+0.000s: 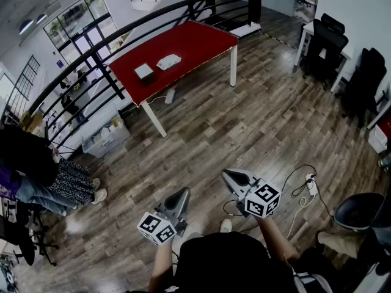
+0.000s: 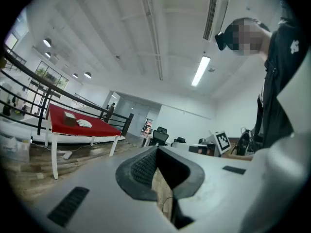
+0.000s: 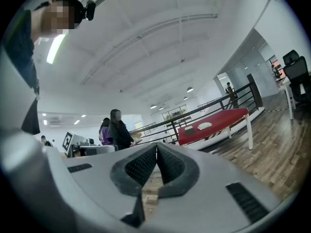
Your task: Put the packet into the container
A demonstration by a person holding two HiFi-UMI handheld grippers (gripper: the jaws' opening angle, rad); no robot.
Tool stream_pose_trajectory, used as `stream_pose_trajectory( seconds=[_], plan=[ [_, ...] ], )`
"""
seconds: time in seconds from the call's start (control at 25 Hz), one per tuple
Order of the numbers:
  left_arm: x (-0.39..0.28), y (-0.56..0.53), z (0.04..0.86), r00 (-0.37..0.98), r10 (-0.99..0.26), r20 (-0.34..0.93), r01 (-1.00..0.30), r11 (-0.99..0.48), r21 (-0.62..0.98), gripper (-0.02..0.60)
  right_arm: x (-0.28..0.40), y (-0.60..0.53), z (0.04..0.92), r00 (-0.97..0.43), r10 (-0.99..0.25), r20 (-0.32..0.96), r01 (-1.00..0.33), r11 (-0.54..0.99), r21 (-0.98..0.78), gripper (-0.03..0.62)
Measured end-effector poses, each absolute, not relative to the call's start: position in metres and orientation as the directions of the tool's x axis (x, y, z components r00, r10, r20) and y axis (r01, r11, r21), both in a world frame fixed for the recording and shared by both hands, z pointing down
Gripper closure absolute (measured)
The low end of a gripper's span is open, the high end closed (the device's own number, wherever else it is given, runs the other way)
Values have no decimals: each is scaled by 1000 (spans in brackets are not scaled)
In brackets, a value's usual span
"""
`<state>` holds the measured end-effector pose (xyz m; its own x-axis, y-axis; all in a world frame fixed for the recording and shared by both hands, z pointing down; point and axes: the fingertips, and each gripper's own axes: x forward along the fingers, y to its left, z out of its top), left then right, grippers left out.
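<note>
The flat white packet is seen lying on the far red-topped rectangular table, just to the right of the small grey square container. Well apart from the table, at the near edge of the scene, the grey left gripper and the grey right gripper are held side by side above the brown wooden plank floor. The jaws of each are pressed together, and nothing is pinched between them.

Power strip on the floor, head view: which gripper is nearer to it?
Right. The right gripper hangs to the left of the power strip; the left gripper sits farther left, beyond the right one.
</note>
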<state>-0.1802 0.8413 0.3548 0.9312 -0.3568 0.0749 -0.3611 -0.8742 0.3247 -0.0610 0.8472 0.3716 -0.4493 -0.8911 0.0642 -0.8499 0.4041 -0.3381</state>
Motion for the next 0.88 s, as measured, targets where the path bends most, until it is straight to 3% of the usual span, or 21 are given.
stream_pose_trajectory(
  seconds=[0.24, 0.44, 0.88],
  plan=[
    [-129, 858, 340, 962, -272, -1, -257, -913, 317, 577, -38, 842, 381, -463, -884, 73, -840, 410, -356, 572],
    [-118, 848, 348, 959, -277, 59, -282, -914, 290, 577, -34, 832, 382, -481, -874, 65, -828, 428, -361, 573],
    [-124, 804, 357, 946, -316, 68, -322, -901, 291, 577, -34, 783, 382, -499, -866, 44, -811, 449, -375, 572]
  ],
)
